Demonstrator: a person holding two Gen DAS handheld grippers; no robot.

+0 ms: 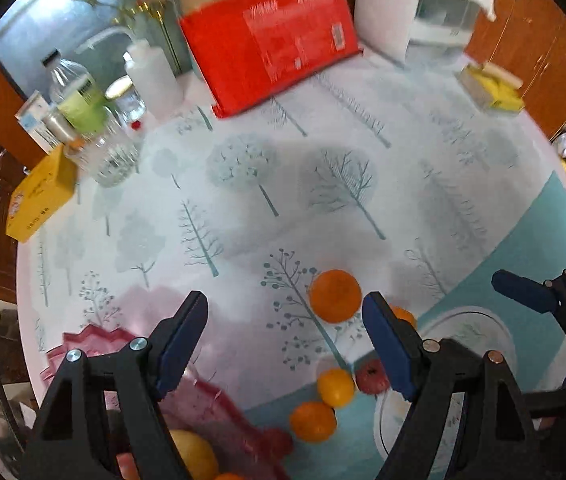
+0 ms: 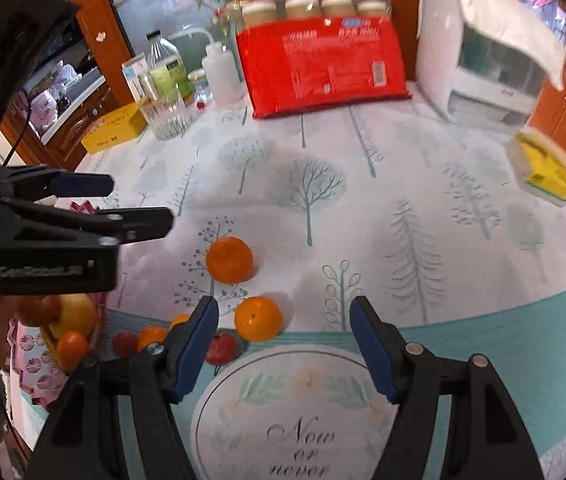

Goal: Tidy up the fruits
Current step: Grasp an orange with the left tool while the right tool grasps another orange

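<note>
Several oranges lie loose on the tablecloth: one far orange (image 1: 335, 295) (image 2: 229, 259), one beside the white plate (image 2: 258, 318), and two smaller ones (image 1: 336, 386) (image 1: 313, 421). A small red fruit (image 1: 371, 376) (image 2: 223, 348) lies by the plate rim. The white plate (image 2: 299, 412) (image 1: 479, 332) is empty. A pink tray (image 1: 211, 404) at the left holds a yellow fruit (image 1: 197, 454) (image 2: 77, 314) and an orange (image 2: 71, 348). My left gripper (image 1: 285, 344) is open and empty above the table. My right gripper (image 2: 285, 344) is open and empty over the plate.
A red package (image 1: 271, 44) with jars, a white appliance (image 2: 479, 40), bottles and a glass (image 1: 111, 156), a yellow box (image 1: 39, 196) and a yellow sponge pack (image 2: 543, 168) stand along the table's far side. Wooden cabinets surround the table.
</note>
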